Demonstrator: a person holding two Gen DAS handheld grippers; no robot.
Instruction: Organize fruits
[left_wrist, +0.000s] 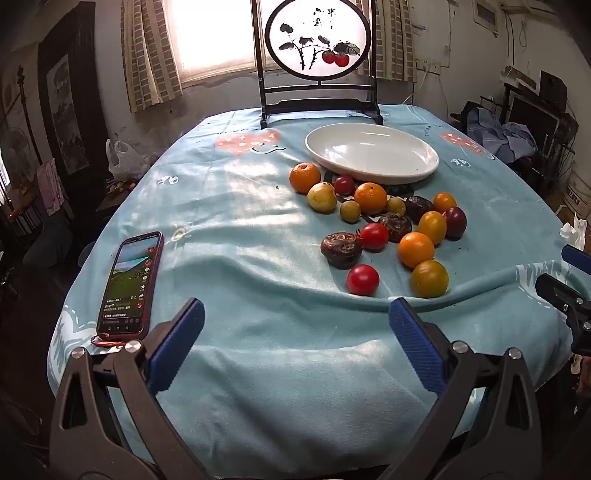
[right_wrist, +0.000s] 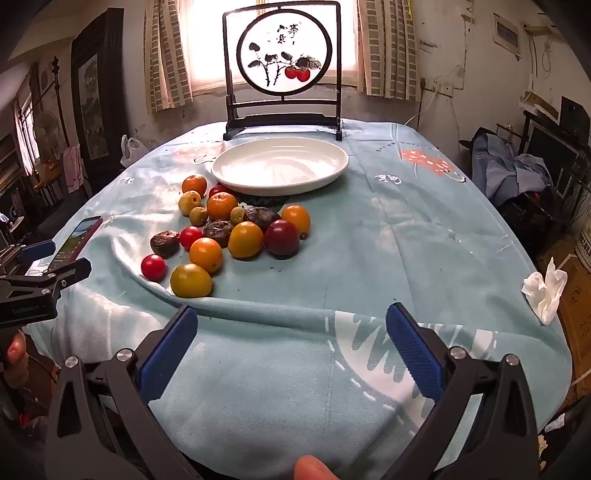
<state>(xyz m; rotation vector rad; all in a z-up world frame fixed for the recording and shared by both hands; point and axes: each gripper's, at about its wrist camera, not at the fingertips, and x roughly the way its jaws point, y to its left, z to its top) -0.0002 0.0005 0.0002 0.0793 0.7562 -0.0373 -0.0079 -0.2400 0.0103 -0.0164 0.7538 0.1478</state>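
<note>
A heap of small fruits lies on the light-blue tablecloth: a red tomato (left_wrist: 362, 279) (right_wrist: 153, 267), a yellow-green one (left_wrist: 429, 278) (right_wrist: 191, 280), oranges (left_wrist: 415, 250) (right_wrist: 206, 254), dark plums (right_wrist: 281, 237) and brown wrinkled fruits (left_wrist: 340, 248) (right_wrist: 165, 243). Behind them stands an empty white plate (left_wrist: 369, 147) (right_wrist: 258, 162). My left gripper (left_wrist: 297, 314) is open over bare cloth in front of the heap. My right gripper (right_wrist: 291, 323) is open too, holding nothing, with the fruits ahead to its left. Each gripper shows at the edge of the other's view.
A phone (left_wrist: 129, 284) (right_wrist: 75, 240) with a lit screen lies at the table's left front. A framed round painting on a dark stand (left_wrist: 319, 59) (right_wrist: 282, 70) stands behind the plate. A crumpled tissue (right_wrist: 546, 291) lies at the right edge. A fingertip (right_wrist: 312, 468) shows at the bottom.
</note>
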